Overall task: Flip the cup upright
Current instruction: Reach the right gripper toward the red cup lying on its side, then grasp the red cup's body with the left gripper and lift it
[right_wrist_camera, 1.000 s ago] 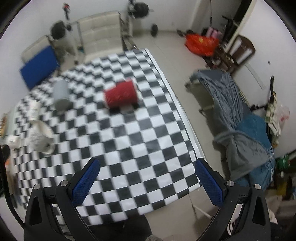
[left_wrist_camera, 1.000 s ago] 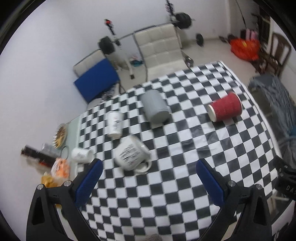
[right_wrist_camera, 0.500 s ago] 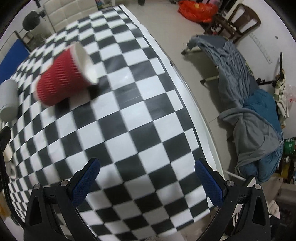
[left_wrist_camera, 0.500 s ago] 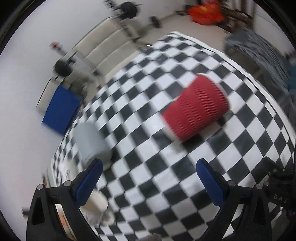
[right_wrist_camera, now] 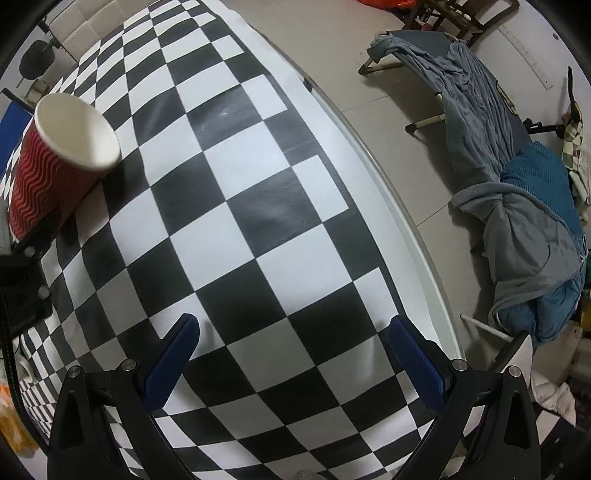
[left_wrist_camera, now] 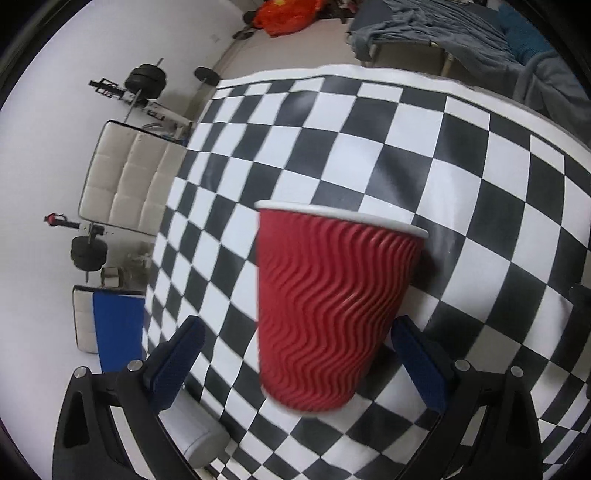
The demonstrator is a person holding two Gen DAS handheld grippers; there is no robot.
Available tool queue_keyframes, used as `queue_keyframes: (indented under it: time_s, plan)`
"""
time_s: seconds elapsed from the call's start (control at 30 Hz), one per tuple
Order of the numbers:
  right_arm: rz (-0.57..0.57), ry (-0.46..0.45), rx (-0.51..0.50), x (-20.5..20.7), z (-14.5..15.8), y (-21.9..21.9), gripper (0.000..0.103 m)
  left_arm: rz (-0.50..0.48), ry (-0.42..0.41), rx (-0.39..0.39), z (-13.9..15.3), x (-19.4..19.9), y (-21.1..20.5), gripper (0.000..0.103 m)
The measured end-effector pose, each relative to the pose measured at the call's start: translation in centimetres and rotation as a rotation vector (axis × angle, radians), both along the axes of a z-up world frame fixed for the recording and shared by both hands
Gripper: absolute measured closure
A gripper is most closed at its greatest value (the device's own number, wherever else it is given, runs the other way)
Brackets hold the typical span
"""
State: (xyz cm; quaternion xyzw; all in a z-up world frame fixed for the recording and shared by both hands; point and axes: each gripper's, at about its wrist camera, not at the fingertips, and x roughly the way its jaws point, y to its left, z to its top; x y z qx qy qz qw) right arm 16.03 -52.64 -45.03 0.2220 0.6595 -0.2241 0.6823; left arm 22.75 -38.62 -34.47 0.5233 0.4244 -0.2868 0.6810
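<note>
Two blue-padded fingers frame the left wrist view, and the left gripper (left_wrist_camera: pixel 295 354) has its jaws spread wide with the red cup (left_wrist_camera: pixel 328 306) lying on its side between them. The cup's white rim points away toward the far counter edge, its base nearest the camera. A gap shows on each side between the ribbed wall and the pads (left_wrist_camera: pixel 177 358), so nothing is clamped. The checkered counter (left_wrist_camera: pixel 480 177) runs on past the rim for several squares before its white border drops off toward a cot draped with grey cloth (left_wrist_camera: pixel 461 26). To the left, the counter edge faces a white padded bench (left_wrist_camera: pixel 125 177) and barbell weights (left_wrist_camera: pixel 146 79) by the wall. A grey cup (left_wrist_camera: pixel 195 435) lies low in the frame, just under the left finger.

From the right wrist view, the right gripper (right_wrist_camera: pixel 295 354) hovers with jaws apart and nothing between them, only bare checkered squares. The red cup sits far off at the upper left, its pale open mouth turned toward this camera, with part of the other gripper's black frame against its lower side. Between this gripper and the cup the cloth lies open. The counter's right edge (right_wrist_camera: pixel 399 206) curves close past the right finger, and beyond it is grey tiled floor (right_wrist_camera: pixel 332 44), then the cot with its heaped blue and grey blankets (right_wrist_camera: pixel 524 221).
</note>
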Motion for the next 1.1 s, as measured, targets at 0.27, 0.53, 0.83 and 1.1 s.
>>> queue_keyframes:
  time_s: [0.27,0.53,0.83,1.1]
  plan:
    - [-0.006,0.004,0.008,0.2,-0.2,-0.2,0.0,-0.019,0.061,-0.046,-0.1,0.0,-0.4,0.029]
    - [0.006,0.005,-0.012,0.4,0.8,1.7,0.0,0.102,0.106,-0.141,2.0,-0.1,1.1,0.03]
    - [0.058,0.015,0.04,-0.2,2.4,5.2,0.0,0.356,0.2,-0.216,5.1,-0.6,6.7,0.03]
    - [0.119,0.008,0.062,-2.1,5.2,10.1,0.0,0.684,0.368,-0.317,7.0,-3.0,15.5,0.03]
